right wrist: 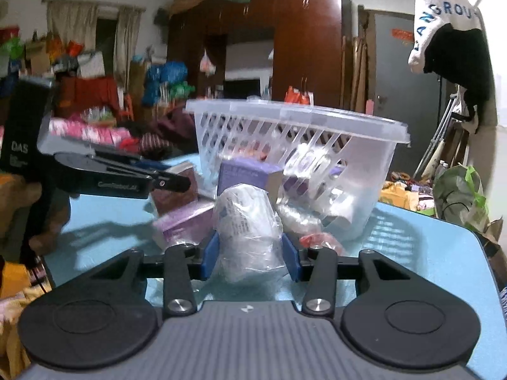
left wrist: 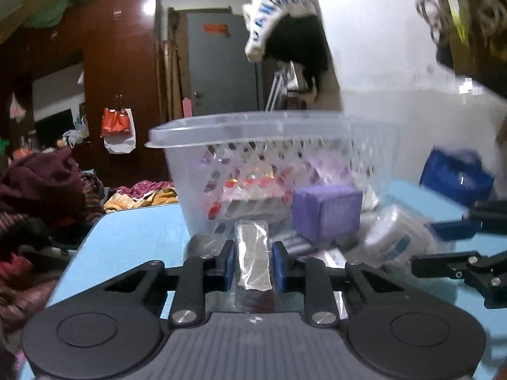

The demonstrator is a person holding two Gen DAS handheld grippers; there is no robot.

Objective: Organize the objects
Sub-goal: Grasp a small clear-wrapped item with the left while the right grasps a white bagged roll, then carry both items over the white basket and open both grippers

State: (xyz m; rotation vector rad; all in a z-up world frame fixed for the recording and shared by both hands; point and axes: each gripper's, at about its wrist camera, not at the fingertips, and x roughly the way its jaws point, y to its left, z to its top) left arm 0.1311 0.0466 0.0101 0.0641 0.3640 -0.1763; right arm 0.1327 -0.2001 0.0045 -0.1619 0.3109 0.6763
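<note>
- Light blue table underfoot of everything, glossy, with a rounded corner at nine o'clock in the left wrist view.
- Cluttered room behind: dark red-brown wardrobe at twelve o'clock in the right wrist view, grey door at twelve in the left one, heaps of clothes at nine o'clock off the table edge.
- Clear plastic basket stands upright mid-table, latticed walls, small packets showing through them.
- Purple box sits just in front of the basket, at about one o'clock from the left gripper.
- Left gripper points forward and slightly down — its blue pads are clamped on a narrow bar in clear wrap, which lies lengthwise between them and reaches toward the basket.
- Right gripper is likewise tilted a little downward, jaws pinched in on a crinkly clear bag of white items — the plastic bulges up and over the pads.
- The other tool crosses in at nine o'clock of the right wrist view, black linkage low over the table.
- A red packet lies at two o'clock, just beside the right gripper's finger.
</note>
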